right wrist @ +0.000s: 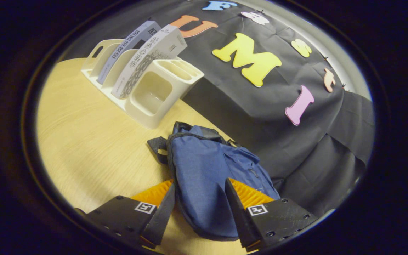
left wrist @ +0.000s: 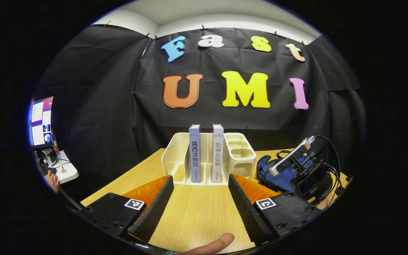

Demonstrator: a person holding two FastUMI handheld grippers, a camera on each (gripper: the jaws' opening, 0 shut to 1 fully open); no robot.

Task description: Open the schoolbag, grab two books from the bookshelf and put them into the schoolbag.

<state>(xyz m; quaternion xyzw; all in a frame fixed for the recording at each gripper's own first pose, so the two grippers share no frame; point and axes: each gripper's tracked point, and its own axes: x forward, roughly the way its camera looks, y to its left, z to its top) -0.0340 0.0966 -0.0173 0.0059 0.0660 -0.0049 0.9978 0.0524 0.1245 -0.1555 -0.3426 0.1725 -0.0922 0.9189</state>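
Two books stand upright in a white bookshelf (left wrist: 175, 152) at the table's back: a grey-purple book (left wrist: 194, 152) and a white book (left wrist: 217, 152). My left gripper (left wrist: 200, 178) is open in front of them, a short way off, holding nothing. The blue schoolbag (right wrist: 207, 166) lies flat on the table to the shelf's right, its zip looking closed. My right gripper (right wrist: 199, 183) hangs over it, open, one finger on each side of the bag's near part. The same books (right wrist: 143, 56) lean in the shelf (right wrist: 147, 95) in the right gripper view. In the left gripper view, the schoolbag (left wrist: 273, 175) sits partly behind the right gripper's housing (left wrist: 308, 173).
The shelf's right end has small pen compartments (left wrist: 239, 148). The wooden table (left wrist: 197, 216) runs to the black cloth wall. A thumb (left wrist: 213, 243) shows at the bottom edge. Far left are a monitor (left wrist: 41, 120) and a small white stand with scissors (left wrist: 64, 170).
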